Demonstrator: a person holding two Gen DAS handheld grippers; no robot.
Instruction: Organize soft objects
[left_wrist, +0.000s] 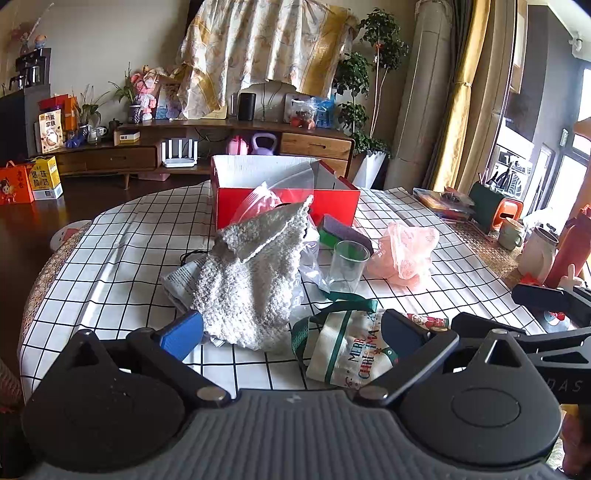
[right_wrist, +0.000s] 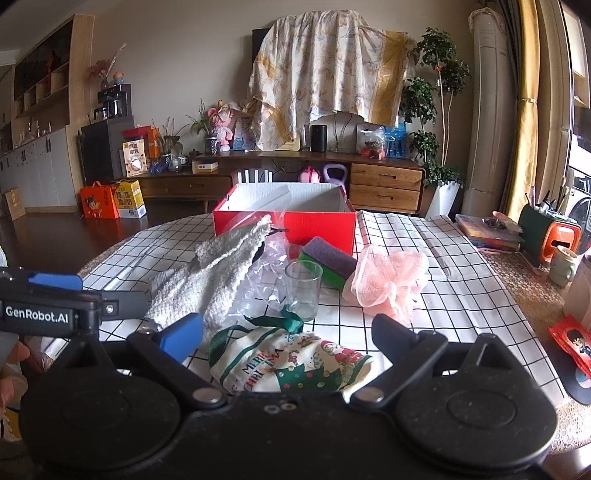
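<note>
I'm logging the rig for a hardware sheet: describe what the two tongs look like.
Both are matte black with paired round pivot housings and silver rivets. The left tongs carry blue finger pads and a ribbed grey body; their side reads "GenRobot.AI" in the right view. The right tongs show one blue pad.

Between the left gripper's fingers (left_wrist: 183, 334) the grey knitted cloth (left_wrist: 251, 273) and Christmas-print fabric bag (left_wrist: 347, 350) block the way; beyond them stands a clear drinking glass (left_wrist: 347, 266). Bare checked bench (left_wrist: 122, 254) lies left of the fingers.
</note>
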